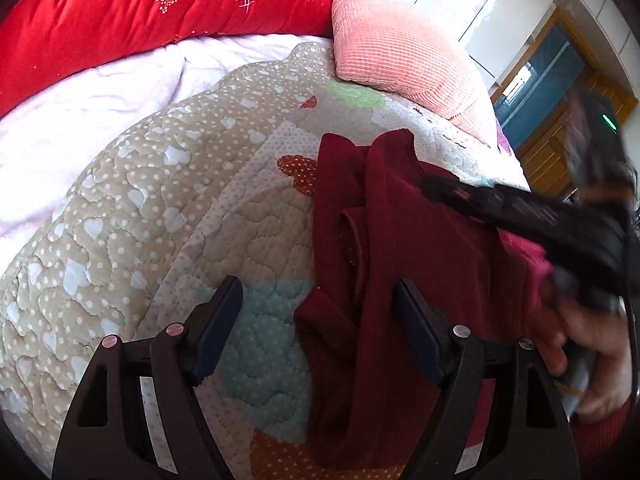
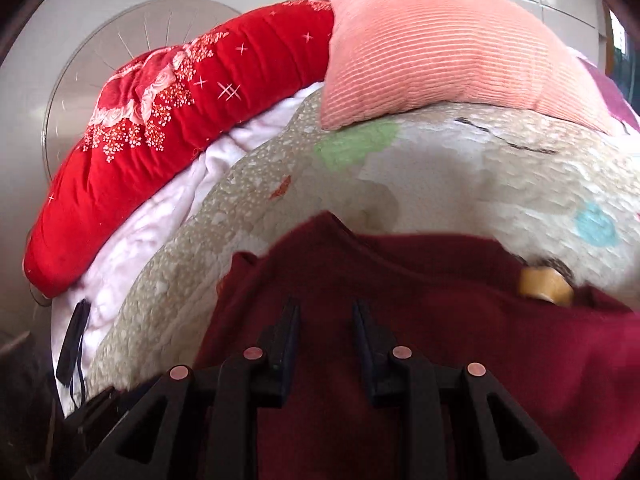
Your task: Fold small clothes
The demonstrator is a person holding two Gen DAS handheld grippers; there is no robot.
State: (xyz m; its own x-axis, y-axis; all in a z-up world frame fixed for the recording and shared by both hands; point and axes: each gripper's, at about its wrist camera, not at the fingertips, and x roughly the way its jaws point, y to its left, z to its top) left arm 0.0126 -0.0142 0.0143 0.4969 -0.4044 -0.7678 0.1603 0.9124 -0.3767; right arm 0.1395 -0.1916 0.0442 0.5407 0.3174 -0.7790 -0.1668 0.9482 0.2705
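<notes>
Left gripper (image 1: 318, 332) wide open, empty, lower centre. Right gripper (image 2: 326, 340) partly open over maroon garment (image 1: 420, 260), holding nothing visible. Risk: pinching quilt (image 1: 160, 208) too, dragging folds askew.

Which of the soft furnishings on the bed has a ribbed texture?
The salmon-pink ribbed cushion; the red floral quilt beside it is smooth and printed, and the heart-patterned quilted bedspread is stitched, not ribbed.

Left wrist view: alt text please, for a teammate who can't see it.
A dark red garment lies partly folded on a patchwork quilt, with the open left gripper above its near edge. The right gripper reaches over it from the right.
</notes>
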